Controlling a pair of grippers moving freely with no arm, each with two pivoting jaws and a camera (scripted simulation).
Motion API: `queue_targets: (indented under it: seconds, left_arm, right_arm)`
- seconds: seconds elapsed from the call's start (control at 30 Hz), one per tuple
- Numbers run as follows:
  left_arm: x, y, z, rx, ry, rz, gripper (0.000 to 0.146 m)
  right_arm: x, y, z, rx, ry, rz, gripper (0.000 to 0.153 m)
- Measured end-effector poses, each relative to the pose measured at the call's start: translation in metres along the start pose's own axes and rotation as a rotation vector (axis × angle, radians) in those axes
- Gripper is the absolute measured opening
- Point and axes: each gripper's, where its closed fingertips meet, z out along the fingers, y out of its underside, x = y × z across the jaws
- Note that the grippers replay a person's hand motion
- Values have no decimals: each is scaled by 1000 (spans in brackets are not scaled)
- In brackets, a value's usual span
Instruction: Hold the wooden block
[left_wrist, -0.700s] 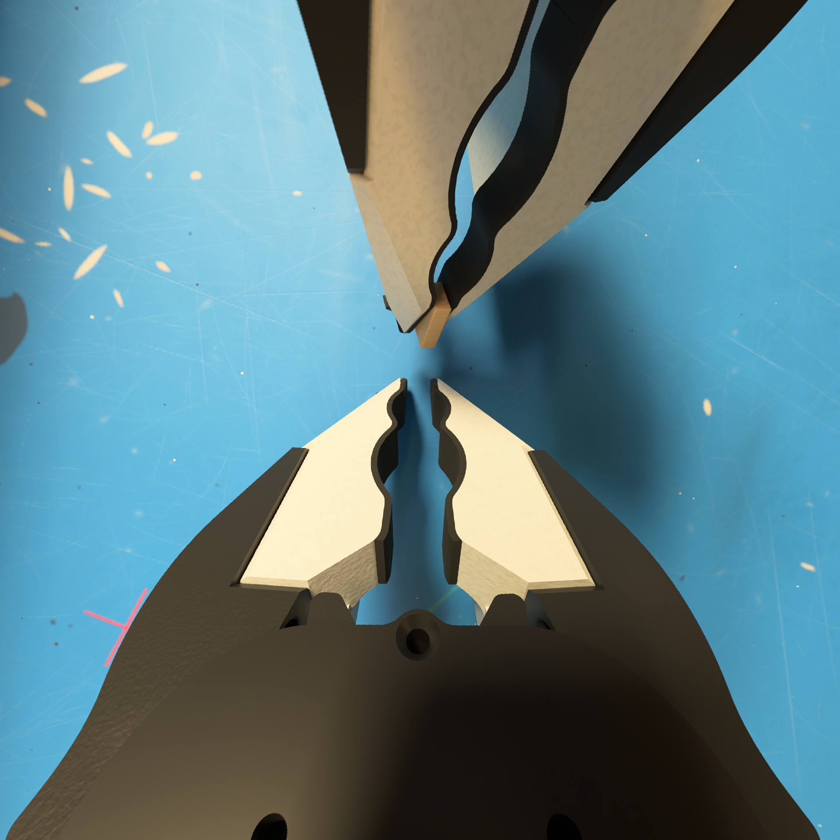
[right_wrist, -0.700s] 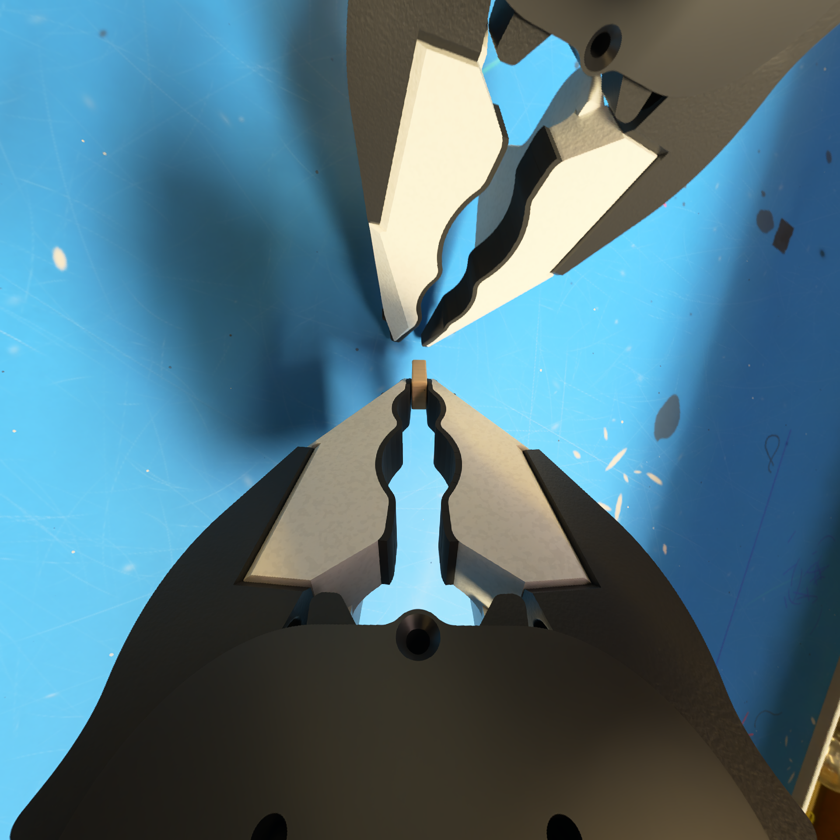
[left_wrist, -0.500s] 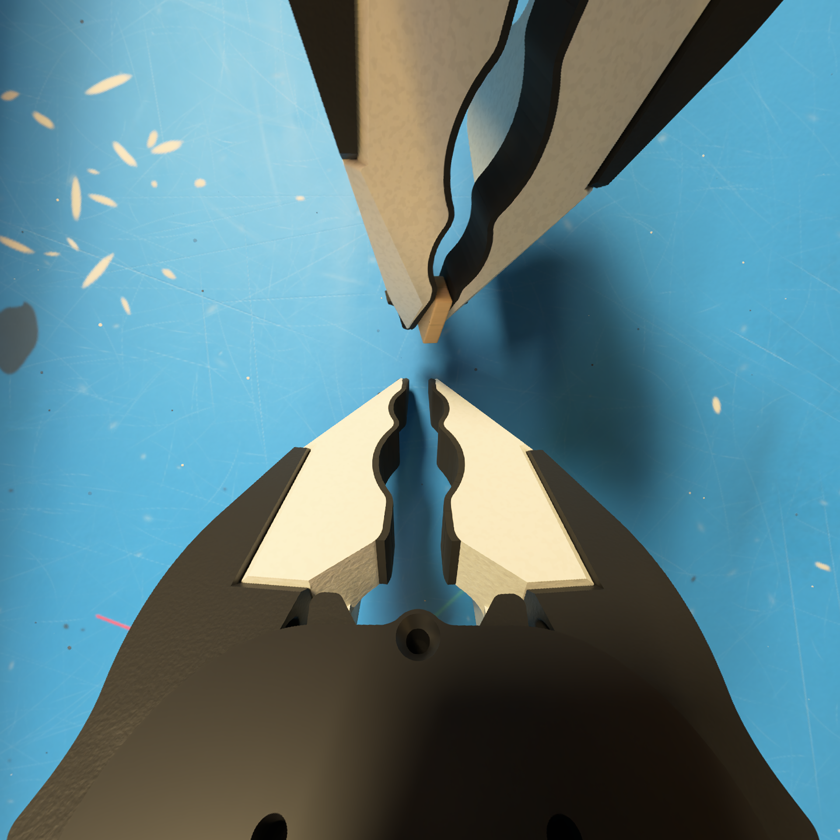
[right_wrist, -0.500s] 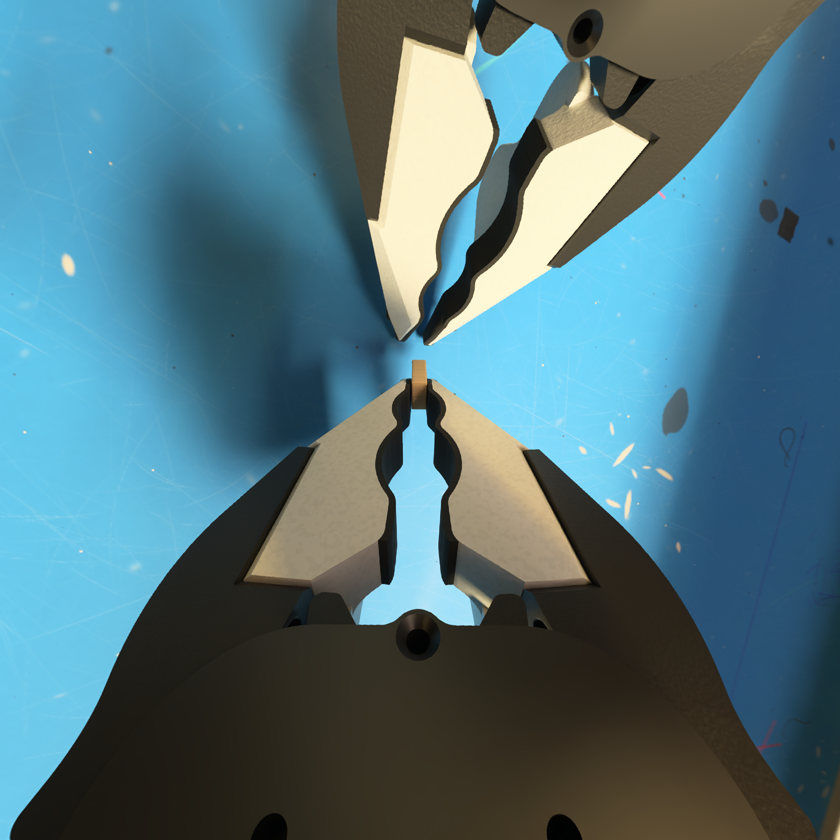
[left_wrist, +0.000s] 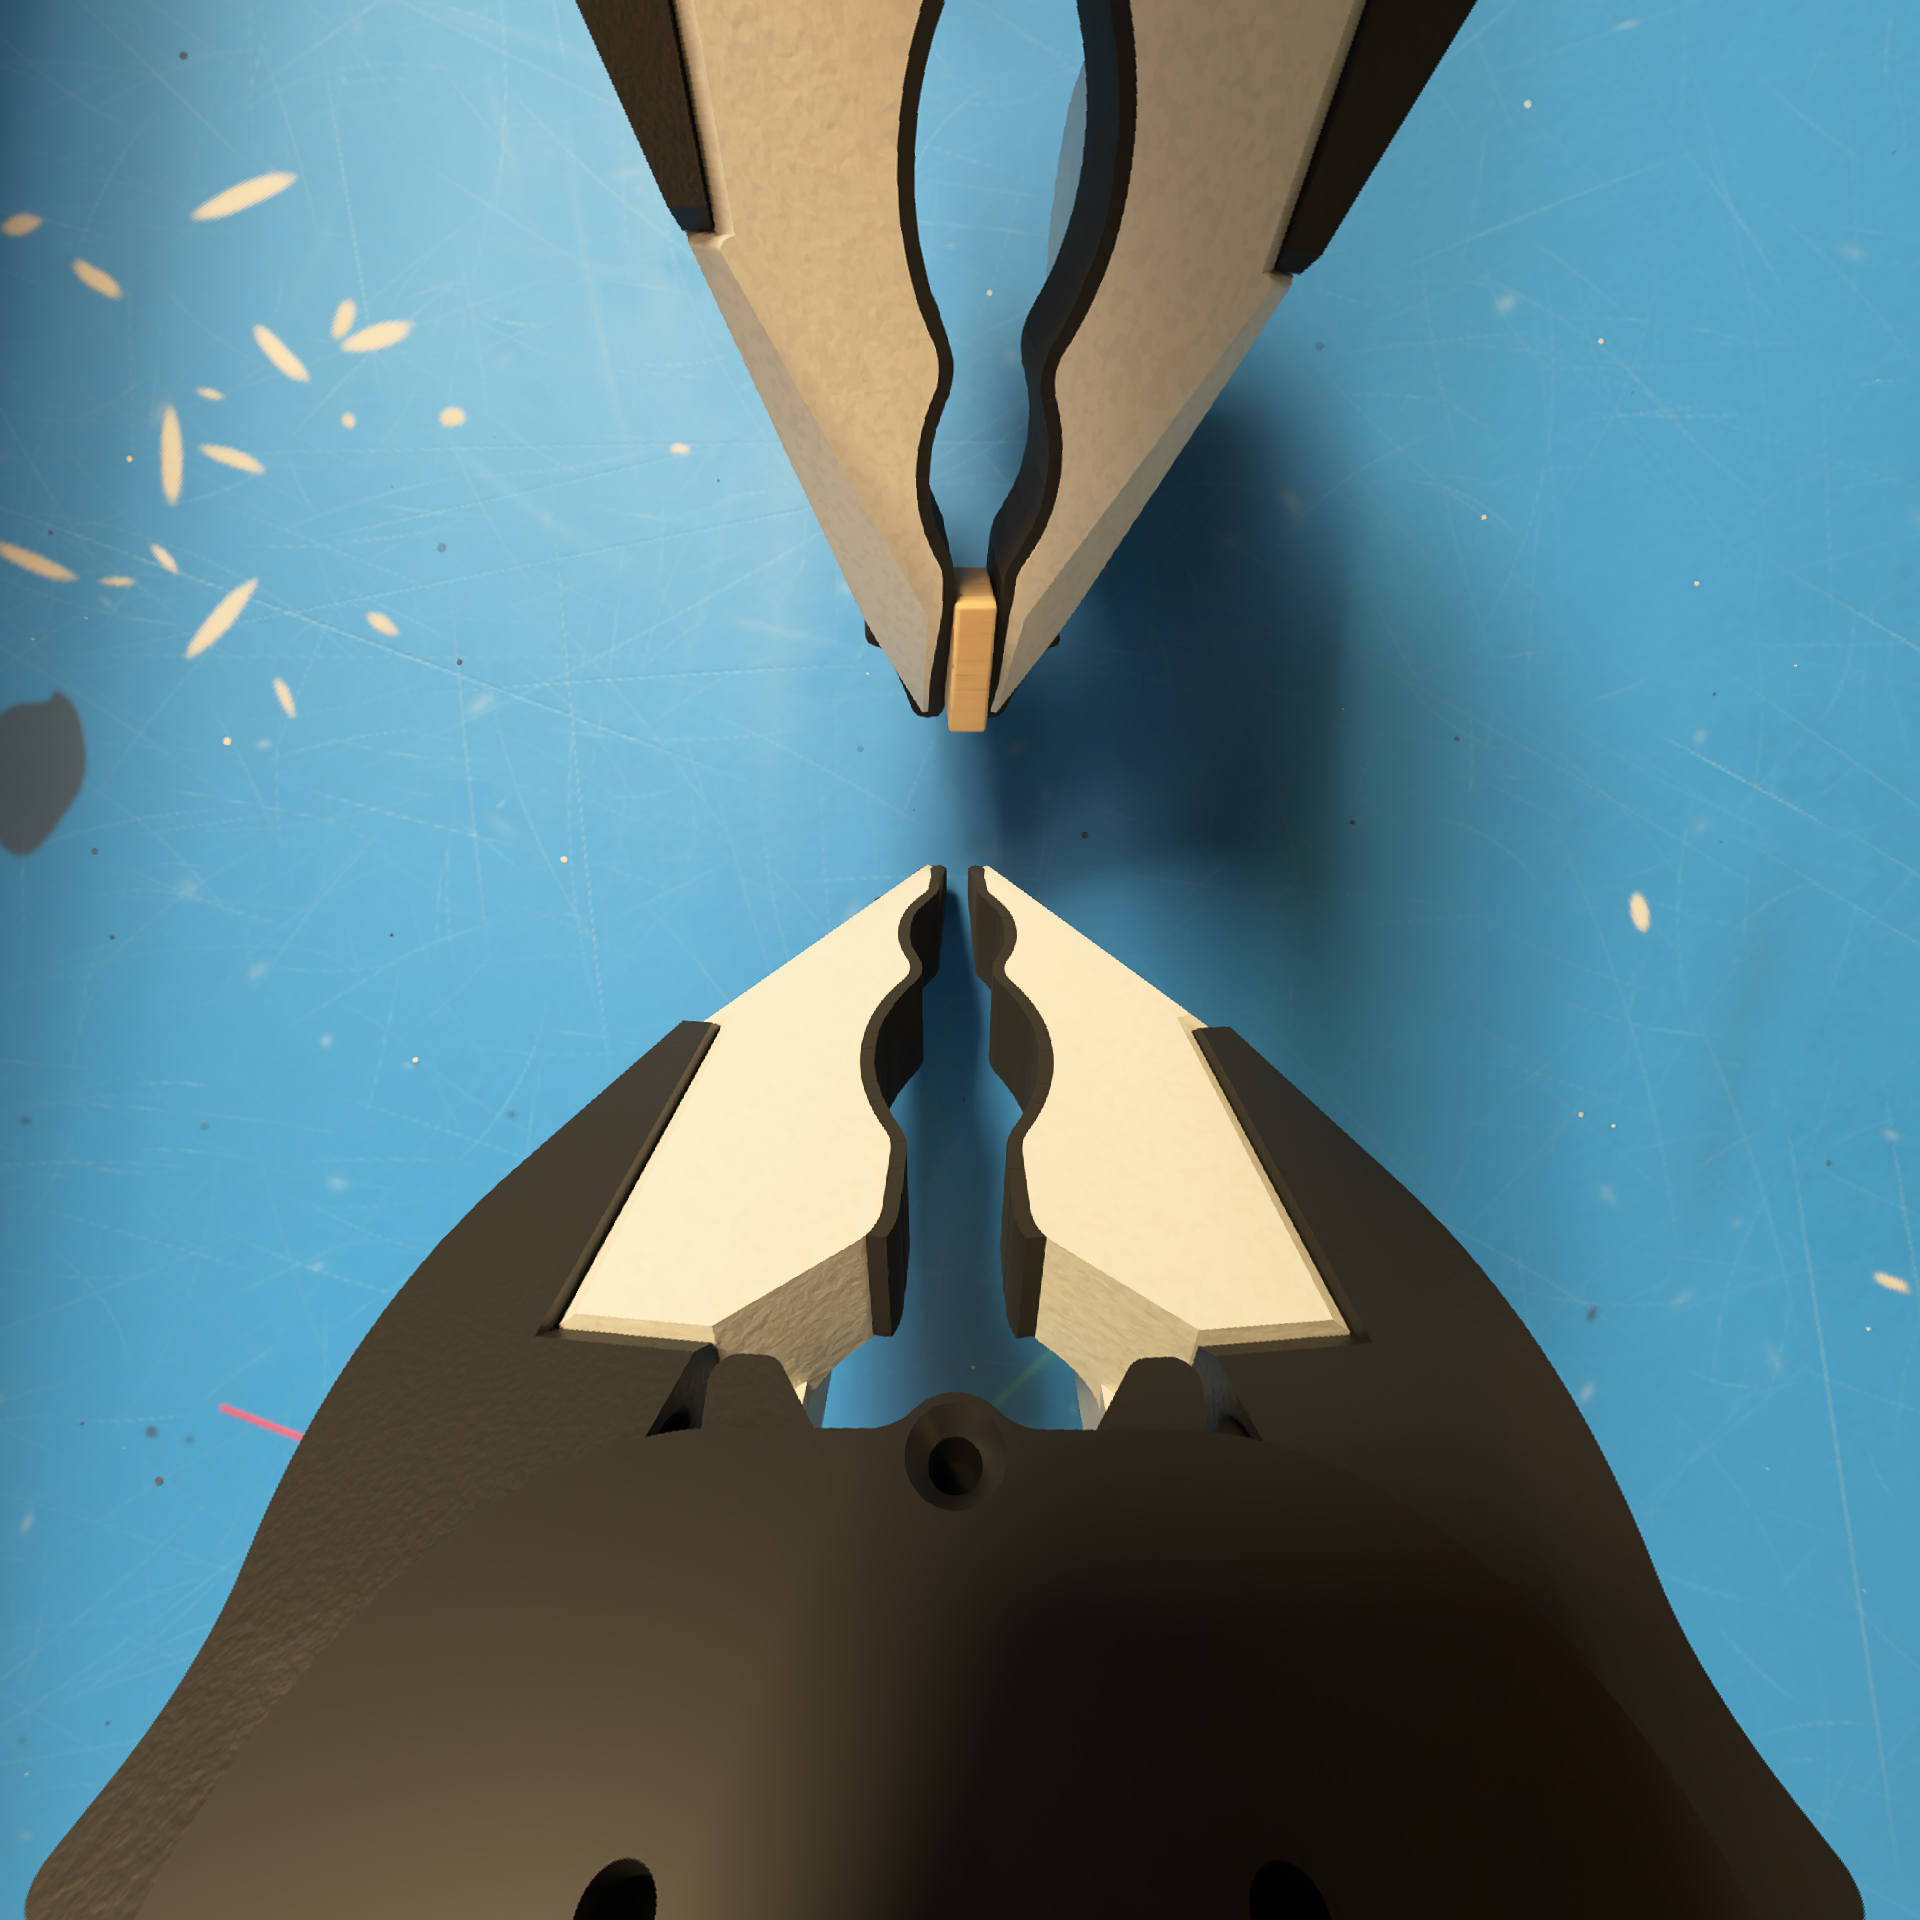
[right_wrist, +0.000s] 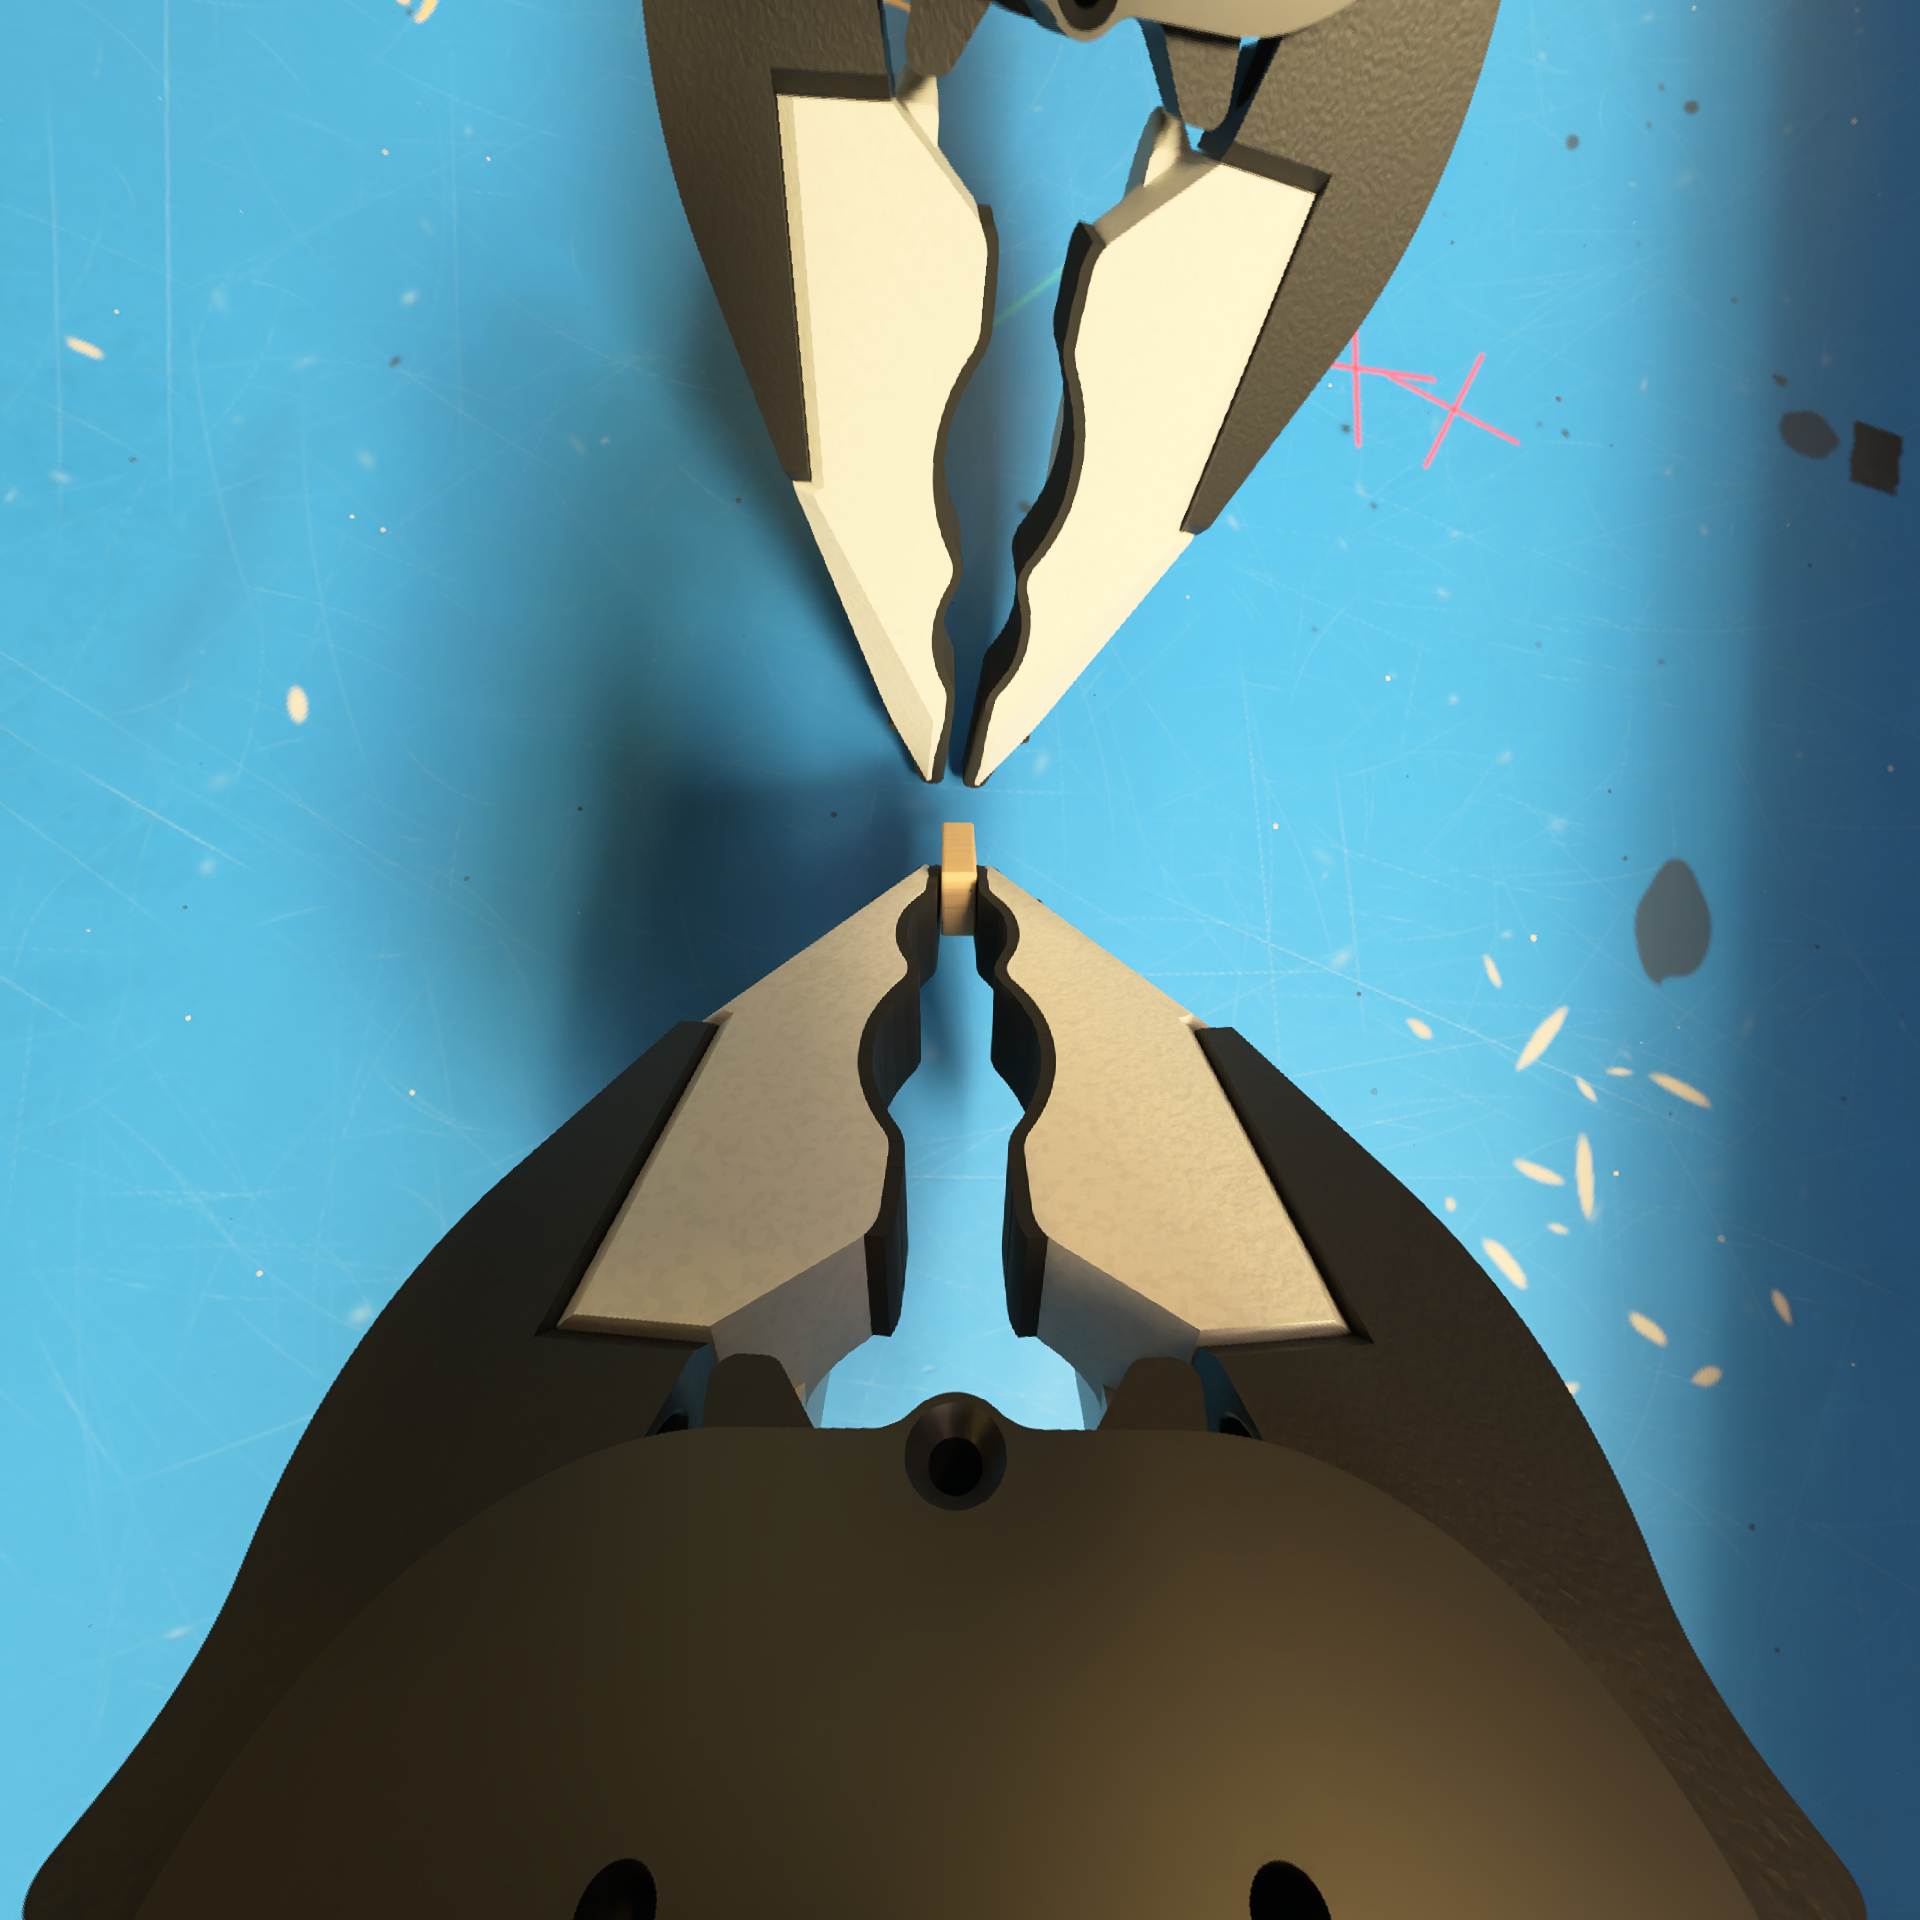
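The wooden block (right_wrist: 957, 868) is small, thin and pale tan. My right gripper (right_wrist: 957, 883) is shut on it at the very fingertips, and its front end sticks out past them. In the left wrist view the block (left_wrist: 969, 649) shows pinched between the right gripper's (left_wrist: 961, 707) tips, which point down from the top. My left gripper (left_wrist: 956, 881) is shut and empty, with only a thin slit between its tips. It faces the block tip to tip, a short gap away. It also shows in the right wrist view (right_wrist: 954, 777), just beyond the block.
Both grippers hover over a scratched blue mat (left_wrist: 416, 935). Pale flecks (left_wrist: 223, 613) and a dark blotch (left_wrist: 42, 774) mark it on one side. Pink crossed lines (right_wrist: 1434, 400) and dark patches (right_wrist: 1673, 920) show in the right wrist view.
My left gripper's fingers have closed from a wider gap to a slit. The two grippers have turned from a slanted stance to face each other straight on. The block stays in the right gripper.
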Motion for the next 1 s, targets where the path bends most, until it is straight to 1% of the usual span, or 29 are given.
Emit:
queue_targets:
  seconds: [0.17,0.63,1.0]
  left_arm:
    - [0,0,0,8,9,-4,0]
    - [1,-2,1,27,38,-28,0]
    - [1,-3,2,36,48,-40,1]
  right_arm:
    - [1,2,0,9,-3,12,5]
    - [3,4,1,24,6,2,5]
    - [6,6,2,70,-33,61,5]
